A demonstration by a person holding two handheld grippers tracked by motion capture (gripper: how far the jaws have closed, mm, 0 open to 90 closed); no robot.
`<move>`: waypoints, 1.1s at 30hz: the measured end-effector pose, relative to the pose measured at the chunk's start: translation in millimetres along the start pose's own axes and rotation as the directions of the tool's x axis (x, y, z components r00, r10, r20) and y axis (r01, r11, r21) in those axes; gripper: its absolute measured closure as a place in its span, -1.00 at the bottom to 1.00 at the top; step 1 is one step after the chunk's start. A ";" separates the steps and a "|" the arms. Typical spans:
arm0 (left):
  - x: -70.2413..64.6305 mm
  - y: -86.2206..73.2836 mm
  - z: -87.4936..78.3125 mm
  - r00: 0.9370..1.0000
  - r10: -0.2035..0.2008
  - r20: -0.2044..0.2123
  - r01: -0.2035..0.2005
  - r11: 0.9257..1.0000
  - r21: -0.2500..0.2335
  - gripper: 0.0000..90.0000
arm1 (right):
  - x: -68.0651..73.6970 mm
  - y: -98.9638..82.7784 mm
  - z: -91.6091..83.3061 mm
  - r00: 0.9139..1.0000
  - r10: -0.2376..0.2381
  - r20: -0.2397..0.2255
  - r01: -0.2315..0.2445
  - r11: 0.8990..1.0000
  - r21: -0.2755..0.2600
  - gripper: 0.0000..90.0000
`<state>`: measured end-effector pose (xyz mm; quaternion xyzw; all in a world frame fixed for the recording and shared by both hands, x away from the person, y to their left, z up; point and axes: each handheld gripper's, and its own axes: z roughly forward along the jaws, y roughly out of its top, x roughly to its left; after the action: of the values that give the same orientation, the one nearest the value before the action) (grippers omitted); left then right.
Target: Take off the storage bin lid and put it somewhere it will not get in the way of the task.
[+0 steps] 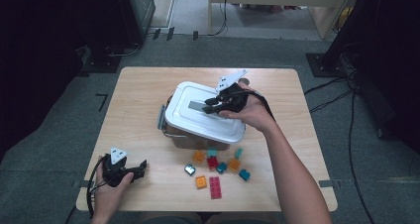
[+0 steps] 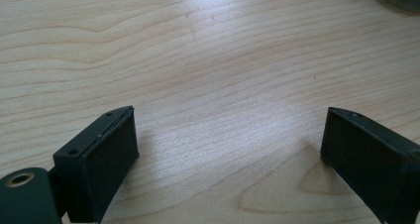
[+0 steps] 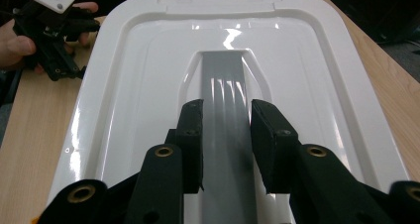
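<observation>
One white lid (image 1: 198, 112) on a box at the table's (image 1: 143, 90) middle, its grey handle (image 3: 224, 100) clasped between the right gripper's (image 3: 225, 117) jaws, left gripper (image 2: 228, 144) open over bare wood near left, toy bricks (image 1: 218, 169) just near of the box.

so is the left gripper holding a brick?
No, the left gripper is open over bare table, nothing between its jaws.

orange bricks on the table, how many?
3 orange bricks in front of the white-lidded box: cluster's left, cluster's right, nearest the table edge. Box may hide more.
</observation>
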<state>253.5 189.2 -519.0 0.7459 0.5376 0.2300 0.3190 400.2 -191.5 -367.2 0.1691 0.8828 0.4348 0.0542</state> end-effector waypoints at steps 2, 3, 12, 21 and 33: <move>0.0 0.0 0.0 1.000 0.000 0.000 0.000 1.000 0.000 -0.83 | 0.6 -2.1 -1.1 1.000 0.007 0.009 -0.007 1.000 -0.003 0.52; 0.0 0.0 0.0 1.000 0.000 0.000 0.000 1.000 0.000 -0.83 | 1.1 -3.6 -1.4 1.000 0.015 0.014 -0.015 1.000 0.001 0.52; 0.0 0.0 -0.1 1.000 0.000 0.000 0.000 1.000 0.001 -0.83 | -2.7 -21.0 -15.6 0.989 0.095 0.116 -0.096 0.995 0.001 0.52; -0.1 0.0 0.0 1.000 0.001 0.000 -0.001 1.000 0.001 -0.83 | -4.4 -35.4 -28.8 0.979 0.130 0.155 -0.129 0.991 -0.016 0.52; 0.0 0.1 -0.1 1.000 0.001 -0.001 -0.001 1.000 0.001 -0.83 | -5.6 -52.9 -49.6 0.959 0.176 0.221 -0.169 0.984 -0.053 0.52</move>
<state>253.5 189.1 -518.9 0.7462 0.5375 0.2300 0.3182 380.1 -260.5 -378.6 0.2926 0.8455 0.4307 0.1185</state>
